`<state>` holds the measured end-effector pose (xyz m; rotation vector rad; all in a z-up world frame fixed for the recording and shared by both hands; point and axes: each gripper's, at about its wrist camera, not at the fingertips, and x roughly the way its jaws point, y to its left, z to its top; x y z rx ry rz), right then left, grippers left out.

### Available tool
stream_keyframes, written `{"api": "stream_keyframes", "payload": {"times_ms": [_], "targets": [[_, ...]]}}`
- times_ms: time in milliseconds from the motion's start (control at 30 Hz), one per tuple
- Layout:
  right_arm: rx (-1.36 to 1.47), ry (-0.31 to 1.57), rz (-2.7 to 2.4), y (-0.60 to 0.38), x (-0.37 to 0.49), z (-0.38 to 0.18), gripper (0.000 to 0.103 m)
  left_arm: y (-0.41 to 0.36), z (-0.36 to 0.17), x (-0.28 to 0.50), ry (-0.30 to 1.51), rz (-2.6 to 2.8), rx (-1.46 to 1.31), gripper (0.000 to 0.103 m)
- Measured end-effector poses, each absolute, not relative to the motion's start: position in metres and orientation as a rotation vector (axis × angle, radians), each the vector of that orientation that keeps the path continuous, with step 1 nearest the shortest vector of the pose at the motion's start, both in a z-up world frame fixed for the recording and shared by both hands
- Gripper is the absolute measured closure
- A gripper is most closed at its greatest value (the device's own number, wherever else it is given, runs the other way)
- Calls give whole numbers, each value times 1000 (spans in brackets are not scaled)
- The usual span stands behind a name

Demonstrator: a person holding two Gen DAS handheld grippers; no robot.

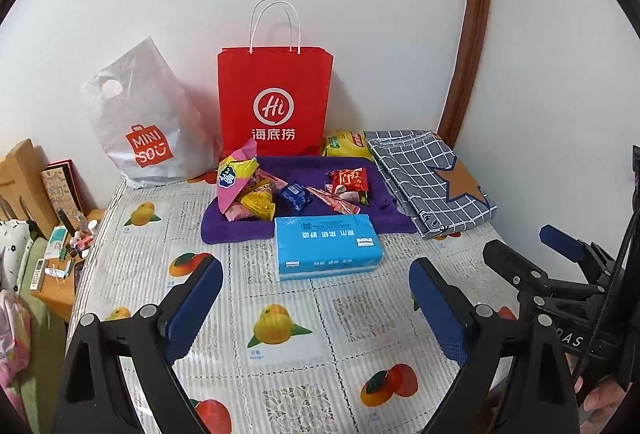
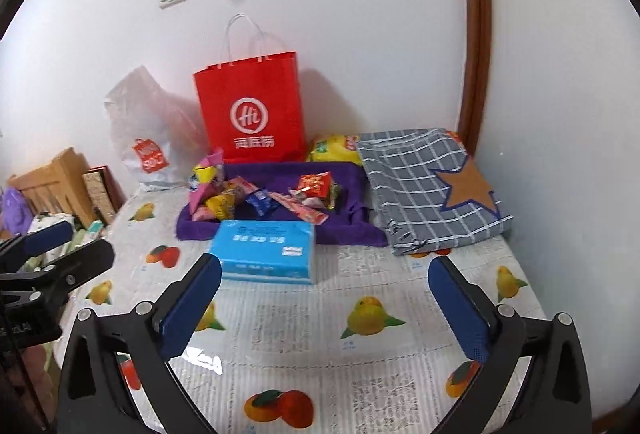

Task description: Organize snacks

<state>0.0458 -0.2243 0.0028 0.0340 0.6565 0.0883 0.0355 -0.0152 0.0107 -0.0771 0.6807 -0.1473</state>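
Several snack packets (image 1: 276,189) (image 2: 264,199) lie in a heap on a purple towel (image 1: 236,230) (image 2: 352,222) at the back of the table. In front of the towel lies a blue tissue pack (image 1: 326,248) (image 2: 266,252). My left gripper (image 1: 316,280) hovers open over the table just in front of the tissue pack, nothing between its fingers. My right gripper (image 2: 324,280) is open too, empty, with the tissue pack near its left finger (image 2: 192,308). Each gripper shows at the edge of the other's view.
A red paper bag (image 1: 274,101) (image 2: 252,109) stands against the wall behind the towel, a white plastic bag (image 1: 140,121) (image 2: 148,129) to its left. A yellow packet (image 1: 348,145) and a folded checked cloth (image 1: 428,181) (image 2: 428,189) lie at the right. The fruit-print tablecloth (image 1: 280,326) covers the table.
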Motion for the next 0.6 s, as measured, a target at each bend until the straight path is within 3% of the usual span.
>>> {"api": "stream_keyframes", "payload": {"times_ms": [600], "targets": [[27,648,77,-223,35,6,1,-15,14,28,669,-149,-81,8]]}}
